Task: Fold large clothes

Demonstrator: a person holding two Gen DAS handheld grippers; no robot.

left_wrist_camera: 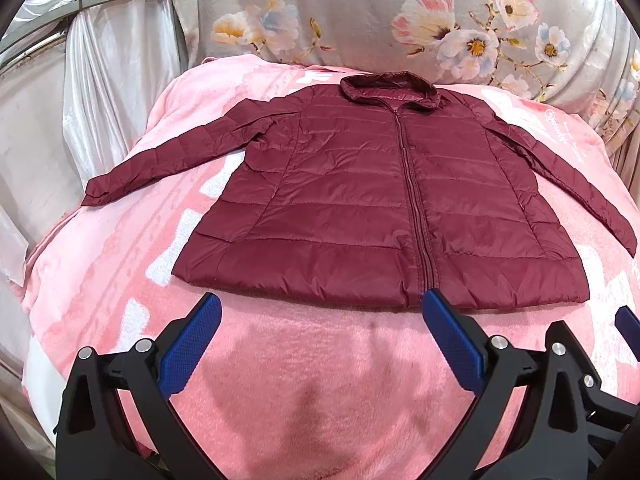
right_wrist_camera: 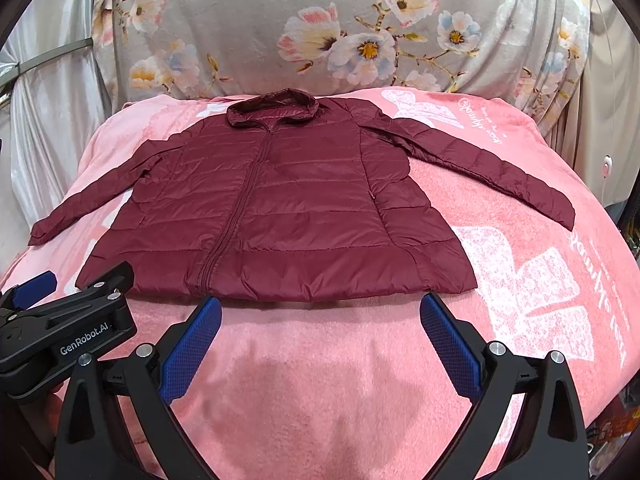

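Observation:
A dark red quilted puffer jacket (left_wrist_camera: 380, 200) lies flat, zipped, front up, on a pink blanket (left_wrist_camera: 300, 380), collar far, both sleeves spread out to the sides. It also shows in the right wrist view (right_wrist_camera: 280, 208). My left gripper (left_wrist_camera: 320, 304) is open and empty, hovering just short of the jacket's hem near the zipper. My right gripper (right_wrist_camera: 320, 306) is open and empty, just short of the hem's right half. The left gripper's black body (right_wrist_camera: 68, 332) shows at the left of the right wrist view.
A grey floral cushion or cover (left_wrist_camera: 400, 20) stands behind the blanket (right_wrist_camera: 520, 280). White satin drapes (left_wrist_camera: 100, 100) hang at the left. The blanket falls away at both sides.

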